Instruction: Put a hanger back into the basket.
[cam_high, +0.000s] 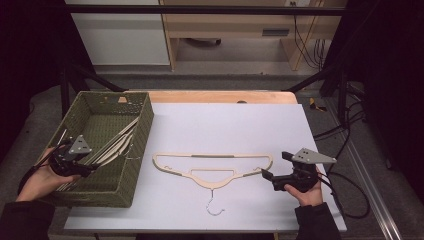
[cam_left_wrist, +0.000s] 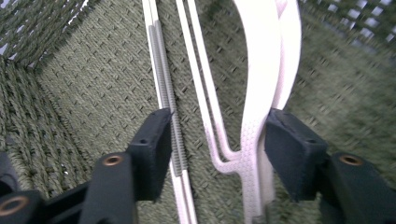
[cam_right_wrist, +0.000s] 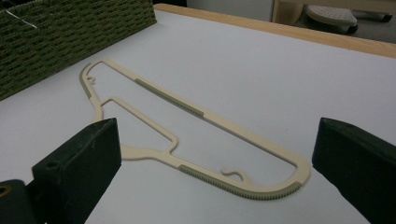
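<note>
- Cream hanger (cam_high: 212, 167) flat on the white table (cam_high: 225, 125), just right of the green woven basket (cam_high: 137, 145), metal hook toward the near edge.
- More hangers (cam_high: 117, 142) stacked inside the basket.
- Left gripper (cam_high: 85, 167) down in the basket, jaws parted round a hanger's neck, pads not pressing.
- Right gripper (cam_high: 270, 167) low beside the hanger's right end, jaws wide apart, empty.

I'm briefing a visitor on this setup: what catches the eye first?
A cream hanger lies flat mid-table, hook toward the person, the open right gripper at its end. At left, the open left gripper reaches into a green woven basket holding more hangers.
</note>
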